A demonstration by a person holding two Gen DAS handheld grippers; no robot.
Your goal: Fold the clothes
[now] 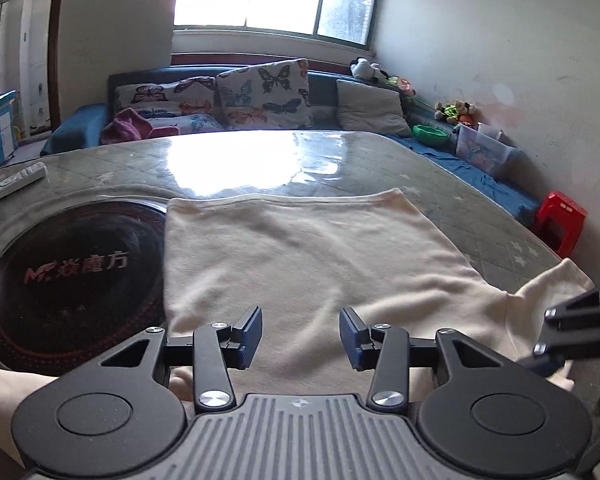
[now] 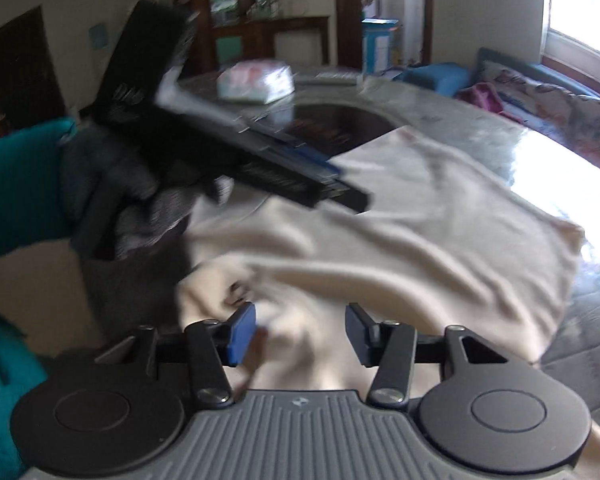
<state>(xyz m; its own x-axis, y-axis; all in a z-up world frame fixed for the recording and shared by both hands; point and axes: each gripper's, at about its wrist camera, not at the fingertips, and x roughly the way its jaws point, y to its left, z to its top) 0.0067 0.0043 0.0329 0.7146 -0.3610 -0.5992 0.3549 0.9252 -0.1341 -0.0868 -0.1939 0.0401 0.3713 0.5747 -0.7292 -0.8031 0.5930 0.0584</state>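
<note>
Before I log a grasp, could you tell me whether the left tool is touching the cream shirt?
Cannot tell. The left wrist view shows the left tool open over the cream shirt, nothing pinched; contact underneath is unclear.

A black induction cooktop (image 1: 76, 276) is set into the table (image 1: 340, 160), a remote (image 1: 16, 182) beyond it.

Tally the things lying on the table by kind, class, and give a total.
Cream garments: 1
Round black cooktops: 1
Remote controls: 1
Wrapped white packets: 1
Total: 4
</note>
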